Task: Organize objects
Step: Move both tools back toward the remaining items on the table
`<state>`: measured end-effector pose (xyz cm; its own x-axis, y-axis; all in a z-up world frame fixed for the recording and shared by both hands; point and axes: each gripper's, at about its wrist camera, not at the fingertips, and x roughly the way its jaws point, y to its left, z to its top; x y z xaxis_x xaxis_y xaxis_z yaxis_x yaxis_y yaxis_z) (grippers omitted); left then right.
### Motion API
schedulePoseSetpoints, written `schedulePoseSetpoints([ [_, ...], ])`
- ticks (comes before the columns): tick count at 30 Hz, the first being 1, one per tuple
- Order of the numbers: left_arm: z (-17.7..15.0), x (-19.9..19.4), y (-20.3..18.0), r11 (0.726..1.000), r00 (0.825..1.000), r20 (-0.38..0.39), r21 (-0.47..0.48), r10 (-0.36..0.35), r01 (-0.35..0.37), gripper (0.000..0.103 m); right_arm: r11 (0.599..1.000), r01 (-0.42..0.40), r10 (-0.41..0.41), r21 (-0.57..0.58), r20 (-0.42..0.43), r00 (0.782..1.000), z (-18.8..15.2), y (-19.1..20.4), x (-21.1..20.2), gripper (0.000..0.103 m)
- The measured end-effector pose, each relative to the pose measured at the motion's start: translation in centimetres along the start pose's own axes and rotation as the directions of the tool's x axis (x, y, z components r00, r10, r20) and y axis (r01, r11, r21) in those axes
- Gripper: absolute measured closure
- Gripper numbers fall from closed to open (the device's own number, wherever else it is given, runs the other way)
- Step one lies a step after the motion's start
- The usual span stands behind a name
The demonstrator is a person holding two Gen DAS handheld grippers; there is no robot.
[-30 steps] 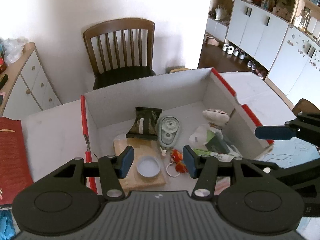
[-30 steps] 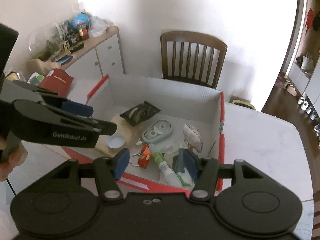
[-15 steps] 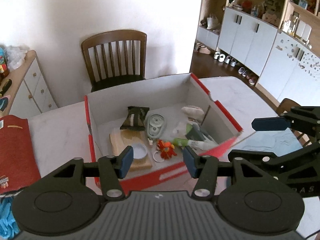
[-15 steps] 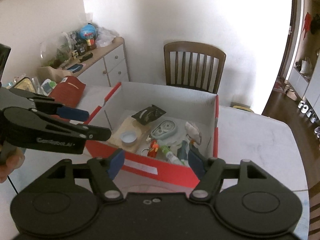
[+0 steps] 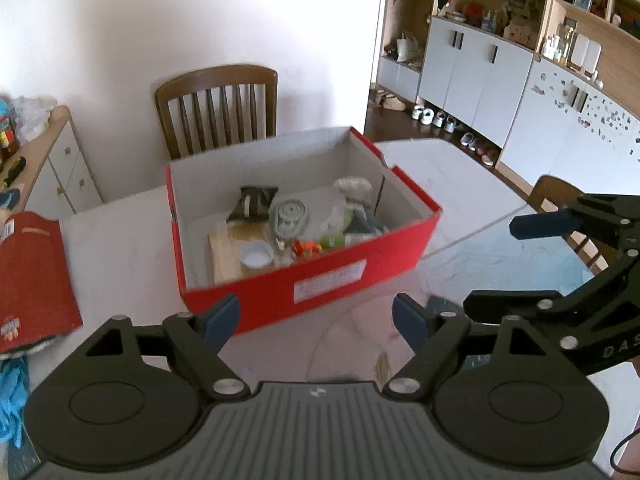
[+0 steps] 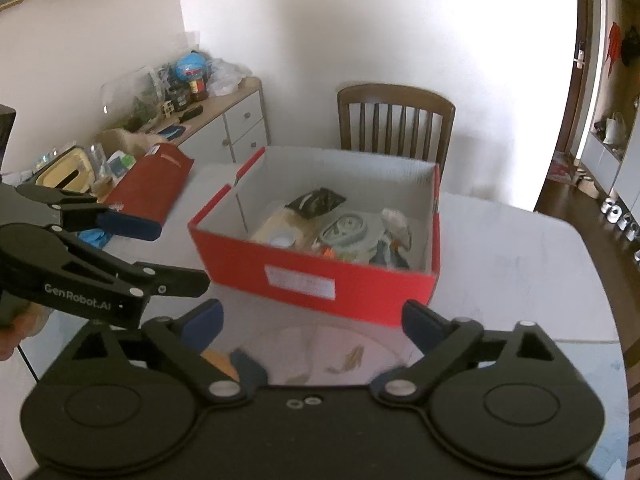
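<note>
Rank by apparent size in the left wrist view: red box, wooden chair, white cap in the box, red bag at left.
1. red box
2. wooden chair and red bag: look similar, and the bag is cut off by the frame edge, so unranked
3. white cap

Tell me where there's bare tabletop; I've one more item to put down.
Bare white tabletop lies right of the red cardboard box, and between the box and the red pouch on its left. Inside the box is crowded.
</note>
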<state>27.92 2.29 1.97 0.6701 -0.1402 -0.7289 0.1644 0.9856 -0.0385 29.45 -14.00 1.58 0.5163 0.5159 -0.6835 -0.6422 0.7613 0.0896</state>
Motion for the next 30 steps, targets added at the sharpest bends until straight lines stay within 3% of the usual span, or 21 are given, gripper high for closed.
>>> schedulePoseSetpoints([
  [6, -3.1, 0.5, -0.3, 1.0, 0.999, -0.034, -0.015, -0.004, 0.003, 0.016, 1.0, 0.014, -0.014, -0.013, -0.045, 0.999, -3.2, 0.3, 0.1, 0.005],
  [12, -5.9, 1.6, -0.4, 0.999, 0.998, -0.058, -0.049, 0.002, -0.005, 0.011, 0.998, 0.039, -0.035, 0.044, -0.083, 0.996, -5.7, -0.5, 0.6, 0.005],
  [18, -8.1, 3.1, -0.4, 0.998, 0.997, -0.078, -0.055, 0.0, -0.004, 0.01, 0.999, 0.015, -0.011, 0.028, -0.127, 0.992, -8.2, -0.1, 0.9, 0.006],
  [19, -8.4, 3.5, -0.4, 0.998, 0.996, -0.084, -0.057, 0.003, -0.008, 0.0, 1.0, 0.009, -0.007, 0.017, -0.136, 0.991, -8.6, 0.2, 1.0, 0.006],
  [30, -10.4, 6.7, 0.0, 0.997, 0.994, -0.109, -0.064, 0.028, -0.035, 0.0, 0.999, -0.008, -0.001, -0.041, -0.208, 0.978, -11.8, 2.5, 3.8, 0.012],
])
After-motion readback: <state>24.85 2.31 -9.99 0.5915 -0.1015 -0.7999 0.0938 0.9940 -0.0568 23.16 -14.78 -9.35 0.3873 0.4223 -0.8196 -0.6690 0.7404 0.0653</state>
